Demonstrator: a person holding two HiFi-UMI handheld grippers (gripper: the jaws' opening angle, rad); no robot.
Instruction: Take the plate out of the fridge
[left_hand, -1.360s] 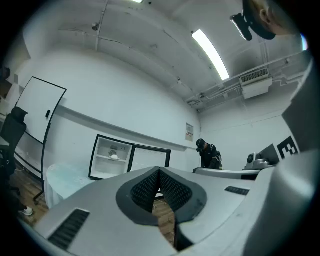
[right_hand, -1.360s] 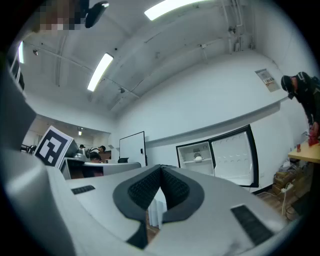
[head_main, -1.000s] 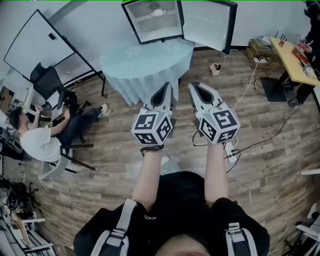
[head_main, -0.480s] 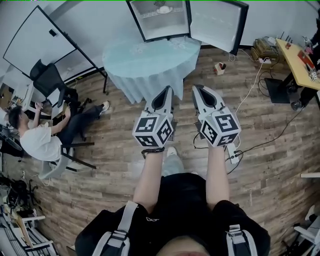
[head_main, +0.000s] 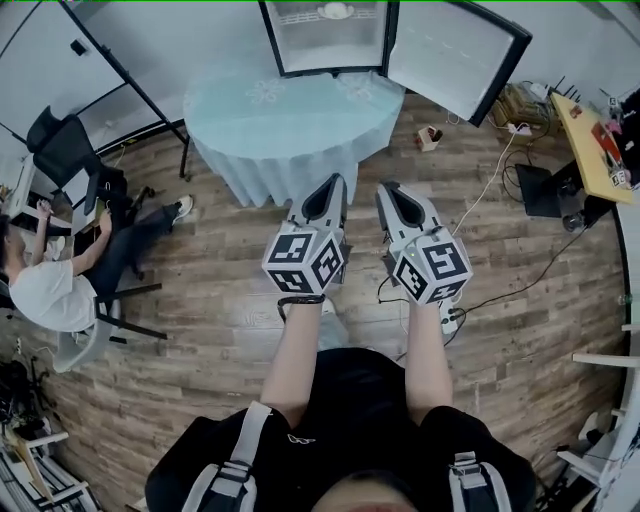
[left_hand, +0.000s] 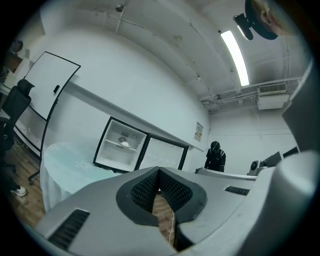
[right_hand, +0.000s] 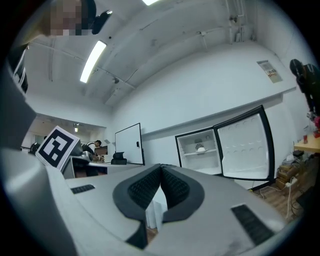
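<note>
A small fridge (head_main: 325, 40) stands open against the far wall, its door (head_main: 455, 55) swung to the right. A white plate (head_main: 335, 11) lies on its upper shelf; the plate (left_hand: 125, 144) shows in the left gripper view and the plate (right_hand: 201, 149) in the right gripper view too. My left gripper (head_main: 337, 182) and right gripper (head_main: 385, 188) are held side by side in front of me, both shut and empty, well short of the fridge. A round table with a pale blue cloth (head_main: 290, 115) stands between the grippers and the fridge.
A seated person (head_main: 60, 285) and a black office chair (head_main: 65, 150) are at the left by a whiteboard (head_main: 60, 60). A wooden desk (head_main: 590, 130) stands at the right. Cables and a power strip (head_main: 455, 315) lie on the wood floor. Another person (left_hand: 216, 156) stands far right.
The fridge and table have drawn nearer and shifted up in the head view as I walk forward. Both grippers stay shut and side by side.
</note>
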